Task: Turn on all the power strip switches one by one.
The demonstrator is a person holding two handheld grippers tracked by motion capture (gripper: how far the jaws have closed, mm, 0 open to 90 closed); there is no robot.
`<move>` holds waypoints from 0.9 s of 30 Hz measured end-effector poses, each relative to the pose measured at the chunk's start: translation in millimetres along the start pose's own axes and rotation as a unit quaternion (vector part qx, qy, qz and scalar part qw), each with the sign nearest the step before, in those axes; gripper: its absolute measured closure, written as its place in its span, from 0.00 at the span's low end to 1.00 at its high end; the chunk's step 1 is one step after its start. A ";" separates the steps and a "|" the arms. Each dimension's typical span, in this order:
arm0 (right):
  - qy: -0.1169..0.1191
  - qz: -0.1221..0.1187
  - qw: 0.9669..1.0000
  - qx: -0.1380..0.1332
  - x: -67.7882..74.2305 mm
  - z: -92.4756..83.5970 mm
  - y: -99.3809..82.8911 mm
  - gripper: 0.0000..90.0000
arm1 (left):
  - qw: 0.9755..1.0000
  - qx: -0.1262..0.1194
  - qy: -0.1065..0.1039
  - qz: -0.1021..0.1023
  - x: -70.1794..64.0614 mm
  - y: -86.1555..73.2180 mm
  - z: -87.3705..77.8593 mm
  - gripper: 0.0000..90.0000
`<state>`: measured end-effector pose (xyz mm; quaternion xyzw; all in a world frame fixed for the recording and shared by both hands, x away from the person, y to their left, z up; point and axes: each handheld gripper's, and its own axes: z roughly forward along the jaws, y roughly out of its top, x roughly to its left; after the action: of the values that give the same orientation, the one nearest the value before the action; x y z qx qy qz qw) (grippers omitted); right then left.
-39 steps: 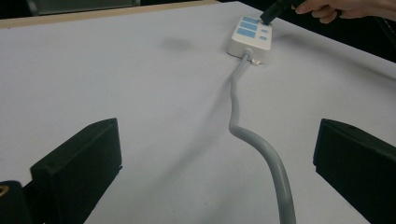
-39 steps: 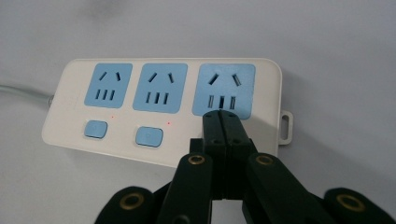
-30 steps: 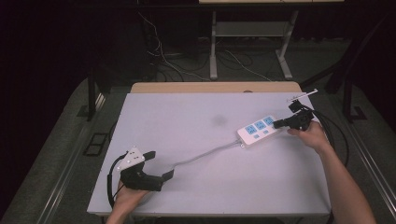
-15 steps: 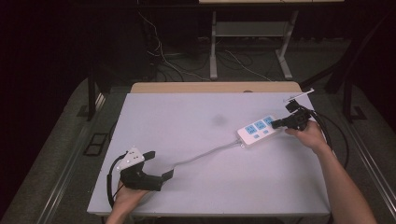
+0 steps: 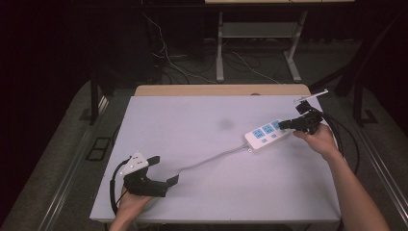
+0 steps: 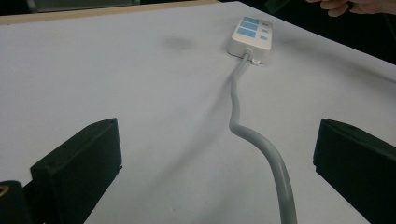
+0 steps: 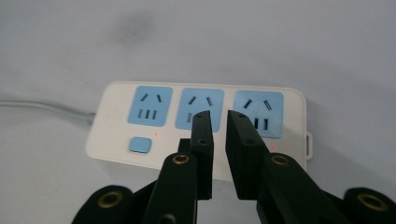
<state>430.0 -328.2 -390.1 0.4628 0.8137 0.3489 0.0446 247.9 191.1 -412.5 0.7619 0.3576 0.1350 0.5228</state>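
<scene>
A white power strip (image 5: 265, 135) with three blue sockets was seen lying flat on the white table (image 5: 207, 120), toward that table's far right part. Taken as the landmark, the strip had a grey cable (image 5: 211, 158) running from its near-left end across the tabletop toward the left gripper (image 5: 161, 169). A faint dark smudge (image 5: 224, 124) was noted on the table just left of the strip.

The right gripper (image 5: 285, 124) was held by the right hand (image 5: 320, 141) at the strip's far-right end, its tips over that end. In the right gripper view the right gripper's tips (image 7: 218, 116) were seen above the strip (image 7: 198, 128), between the middle and the right-hand socket, with a narrow gap between the jaws and nothing caught in it; the jaws had just been opening slightly. Whether the tips touched the strip could not be told. A small blue button (image 7: 140, 144) was visible on the strip's edge nearest the camera, under the left-hand socket.

The left gripper was held well apart from the strip, at the table's near-left corner. In the left gripper view its jaws were spread wide, with the cable (image 6: 261, 144) passing between them untouched and the strip (image 6: 250, 33) lying far ahead.
</scene>
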 end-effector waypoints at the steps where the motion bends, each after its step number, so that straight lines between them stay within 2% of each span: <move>1: -0.001 0.001 1.000 -0.003 2.9 -2.6 -0.3 0.87 | 1.000 -0.001 0.000 0.000 -0.4 0.1 -0.1 0.00; 8: 0.001 0.005 0.999 -0.036 18.6 -21.0 -3.0 0.77 | 1.000 -0.003 -0.003 -0.001 -1.6 0.5 0.2 0.00; 13: -0.002 0.012 0.998 -0.058 28.0 -30.7 -9.6 0.62 | 1.000 -0.004 -0.004 -0.001 -2.3 0.7 -0.2 0.00; 17: 0.004 0.026 0.997 -0.079 33.2 -35.7 -17.8 0.43 | 1.000 -0.006 -0.006 -0.001 -2.9 1.0 -0.3 0.00; 21: -0.007 0.032 0.995 -0.092 40.7 -40.5 -25.9 0.14 | 1.000 -0.007 -0.006 -0.001 -3.5 1.2 -0.6 0.00; 22: -0.009 0.035 0.995 -0.093 43.3 -42.0 -29.0 0.10 | 1.000 -0.007 -0.006 0.000 -3.5 1.2 -0.6 0.00; 23: -0.004 0.036 0.995 -0.091 44.8 -42.9 -31.0 0.02 | 1.000 -0.007 -0.006 0.000 -3.6 1.3 -0.6 0.00; 27: 0.010 0.035 0.993 -0.110 54.2 -46.8 -45.8 0.00 | 1.000 -0.008 -0.005 0.000 -4.0 1.4 -0.6 0.00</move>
<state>347.6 -325.3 -369.2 0.4800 0.7538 0.4425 0.0744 245.2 188.5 -410.3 0.7585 0.3538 0.1338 0.5306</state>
